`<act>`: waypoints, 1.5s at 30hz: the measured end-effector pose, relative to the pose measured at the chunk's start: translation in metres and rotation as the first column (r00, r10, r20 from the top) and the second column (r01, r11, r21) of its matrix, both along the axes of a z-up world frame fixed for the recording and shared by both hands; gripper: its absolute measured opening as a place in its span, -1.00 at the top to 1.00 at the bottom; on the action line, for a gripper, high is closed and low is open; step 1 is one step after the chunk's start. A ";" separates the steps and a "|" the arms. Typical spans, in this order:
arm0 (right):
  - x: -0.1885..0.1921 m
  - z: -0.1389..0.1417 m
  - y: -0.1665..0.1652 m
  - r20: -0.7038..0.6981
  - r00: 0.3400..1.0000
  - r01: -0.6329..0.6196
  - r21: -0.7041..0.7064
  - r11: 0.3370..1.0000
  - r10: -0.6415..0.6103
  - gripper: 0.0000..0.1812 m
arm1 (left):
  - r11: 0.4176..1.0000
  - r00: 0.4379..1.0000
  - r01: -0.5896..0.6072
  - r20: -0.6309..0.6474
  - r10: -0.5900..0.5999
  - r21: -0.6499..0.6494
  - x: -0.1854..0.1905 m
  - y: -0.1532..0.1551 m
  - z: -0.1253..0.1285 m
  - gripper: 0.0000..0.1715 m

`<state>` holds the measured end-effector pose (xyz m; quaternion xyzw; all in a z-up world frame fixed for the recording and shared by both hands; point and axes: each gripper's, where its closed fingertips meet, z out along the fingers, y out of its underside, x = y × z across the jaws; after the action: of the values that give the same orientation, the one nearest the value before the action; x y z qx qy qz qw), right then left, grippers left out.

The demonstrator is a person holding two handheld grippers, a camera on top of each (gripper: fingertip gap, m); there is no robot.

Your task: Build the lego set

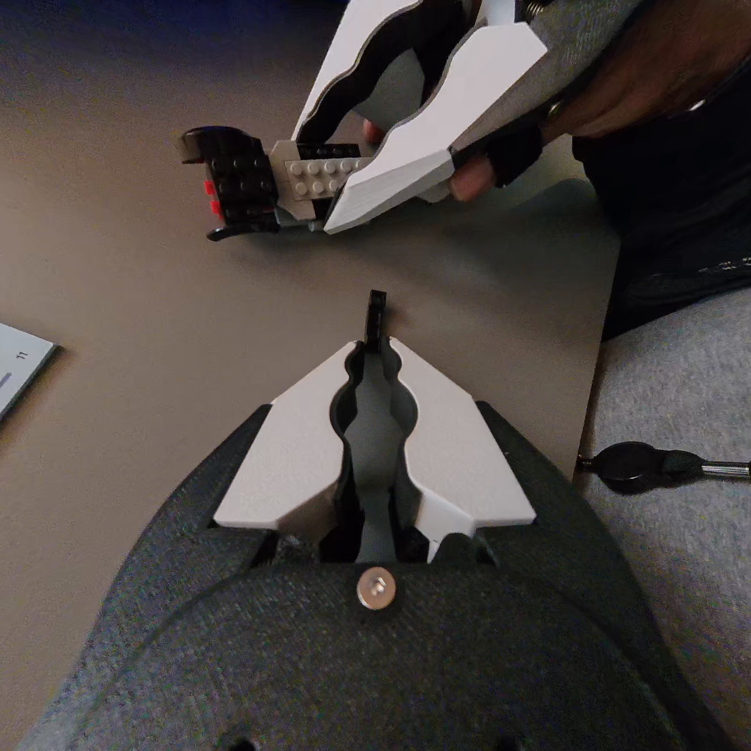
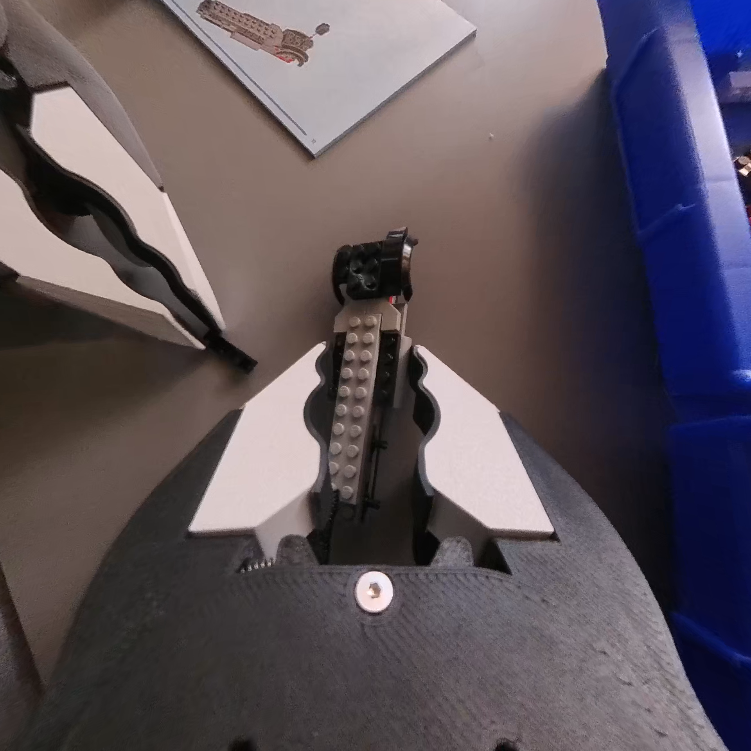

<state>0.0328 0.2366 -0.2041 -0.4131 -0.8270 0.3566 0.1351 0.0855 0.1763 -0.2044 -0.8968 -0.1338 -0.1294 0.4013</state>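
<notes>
My right gripper [image 2: 370,345] is shut on the lego model [image 2: 353,390], a long grey studded strip with a black rounded end and small red parts. The model lies low on the brown table [image 1: 122,264]. In the left wrist view the model [image 1: 252,183] and the right gripper [image 1: 317,183] sit at the top. My left gripper [image 1: 374,342] is shut on a small thin black lego piece [image 1: 376,315] that sticks out past its tips, a short way below the model. In the right wrist view the left gripper [image 2: 215,337] and the black piece [image 2: 235,357] show at the left.
The instruction booklet [image 2: 325,69] lies open on the table beyond the model; its corner shows in the left wrist view [image 1: 20,365]. A blue bin [image 2: 670,284] stands at the right. A gloved hand [image 1: 609,101] holds the right gripper. A black knob [image 1: 634,465] hangs at the table's right edge.
</notes>
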 end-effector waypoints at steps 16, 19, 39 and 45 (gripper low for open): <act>0.001 0.001 0.000 -0.028 0.999 -0.020 -0.016 1.000 0.019 0.53 | 0.979 0.963 -0.104 0.264 0.054 0.178 -0.003 0.003 0.028 0.92; 0.003 0.002 0.000 -0.046 0.998 -0.048 -0.014 0.999 0.048 0.47 | 0.964 0.935 -0.148 0.348 0.064 0.221 -0.007 0.004 0.035 0.92; 0.025 0.063 -0.036 -0.546 0.686 -0.478 0.159 0.864 0.481 0.61 | 0.927 0.694 -0.226 0.717 -0.063 0.300 -0.013 0.015 0.063 0.92; 0.034 0.066 -0.043 -0.571 0.610 -0.543 0.202 0.815 0.549 0.74 | 0.942 0.658 -0.160 0.743 -0.121 0.295 -0.006 0.014 0.065 0.92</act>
<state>0.0670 0.1937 -0.1381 -0.0046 -0.8261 0.4896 0.2789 0.0794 0.1905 -0.1393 -0.6791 -0.2732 -0.5050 0.4573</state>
